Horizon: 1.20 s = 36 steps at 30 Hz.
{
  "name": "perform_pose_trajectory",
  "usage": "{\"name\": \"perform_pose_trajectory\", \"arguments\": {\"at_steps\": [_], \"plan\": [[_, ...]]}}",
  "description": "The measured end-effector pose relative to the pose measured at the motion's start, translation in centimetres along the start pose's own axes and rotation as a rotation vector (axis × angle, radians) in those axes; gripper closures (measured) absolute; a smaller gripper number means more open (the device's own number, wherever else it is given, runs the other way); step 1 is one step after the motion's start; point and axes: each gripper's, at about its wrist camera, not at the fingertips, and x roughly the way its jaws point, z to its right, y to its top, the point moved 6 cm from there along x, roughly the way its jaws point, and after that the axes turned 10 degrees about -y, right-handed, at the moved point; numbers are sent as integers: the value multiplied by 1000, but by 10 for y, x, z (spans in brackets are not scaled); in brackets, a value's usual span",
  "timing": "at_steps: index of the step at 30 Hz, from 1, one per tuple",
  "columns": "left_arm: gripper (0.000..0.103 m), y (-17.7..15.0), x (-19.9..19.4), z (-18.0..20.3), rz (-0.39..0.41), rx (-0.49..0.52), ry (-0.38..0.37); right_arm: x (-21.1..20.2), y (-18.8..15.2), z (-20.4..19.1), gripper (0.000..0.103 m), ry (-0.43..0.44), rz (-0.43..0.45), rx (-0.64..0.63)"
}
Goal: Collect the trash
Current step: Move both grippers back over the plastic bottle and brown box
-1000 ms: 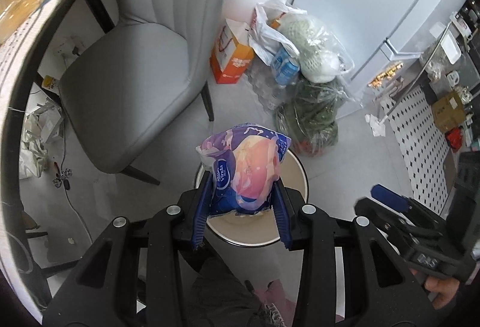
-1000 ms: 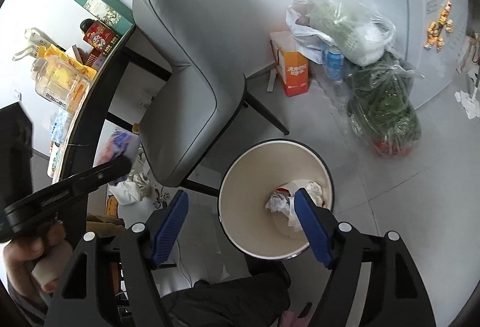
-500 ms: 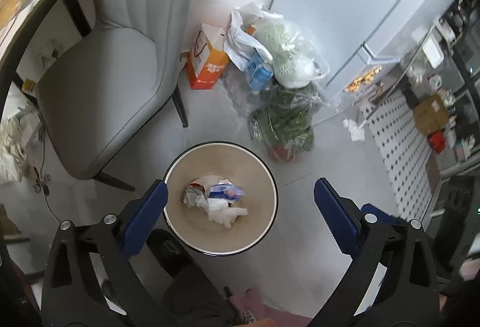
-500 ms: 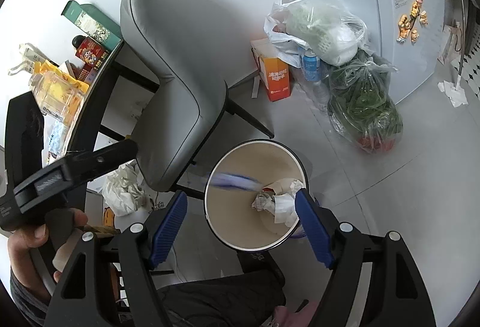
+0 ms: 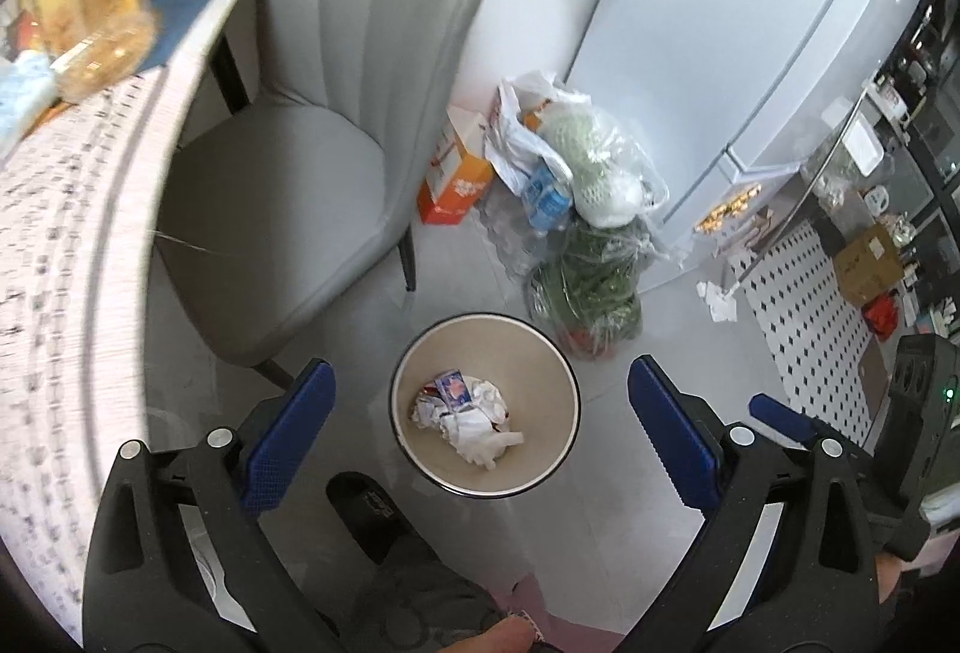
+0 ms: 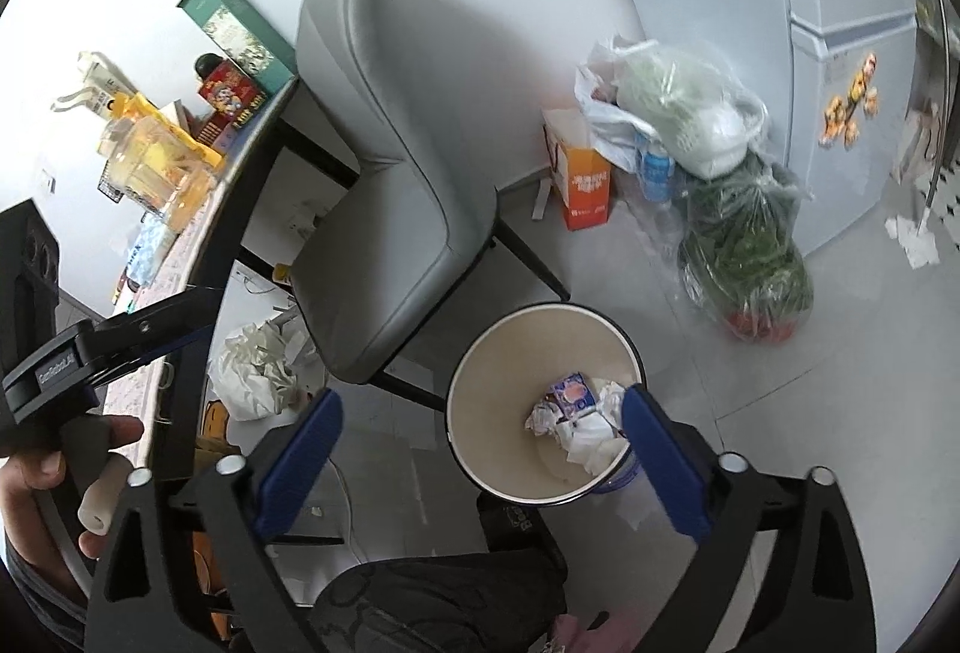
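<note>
A round cream trash bin [image 5: 543, 353] stands on the grey floor; it also shows in the right wrist view [image 6: 480, 389]. Inside lie crumpled white tissues [image 5: 480, 428] and a small purple-and-pink tissue packet [image 5: 450, 387], also seen in the right wrist view [image 6: 573, 389]. My left gripper [image 5: 480, 431] is open and empty, high above the bin. My right gripper [image 6: 480, 455] is open and empty, also above the bin. The left gripper's handle [image 6: 102, 347] shows at the left of the right wrist view.
A grey chair [image 5: 312, 173] stands left of the bin beside a table [image 5: 66, 209] with snacks. An orange box [image 5: 456, 179], plastic bags of groceries [image 5: 588, 209] and a white fridge [image 5: 720, 53] lie beyond. A bag of crumpled paper [image 6: 258, 371] sits under the table.
My left gripper opened and dropped the tissue packet into the bin. Both grippers have since risen, and the bin looks smaller and farther below.
</note>
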Motion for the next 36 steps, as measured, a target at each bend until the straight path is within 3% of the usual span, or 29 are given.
{"name": "perform_pose_trajectory", "arguments": {"at_steps": [18,26,36], "plan": [[6,-21,-129,-22,165,-71,9,-81,3,-82,8,32,113,-139],[6,-45,-186,-31,254,-70,14,-114,-12,-118,8,47,148,-206],[6,-81,-250,-40,361,-86,79,-142,-36,-155,8,90,171,-281]]}}
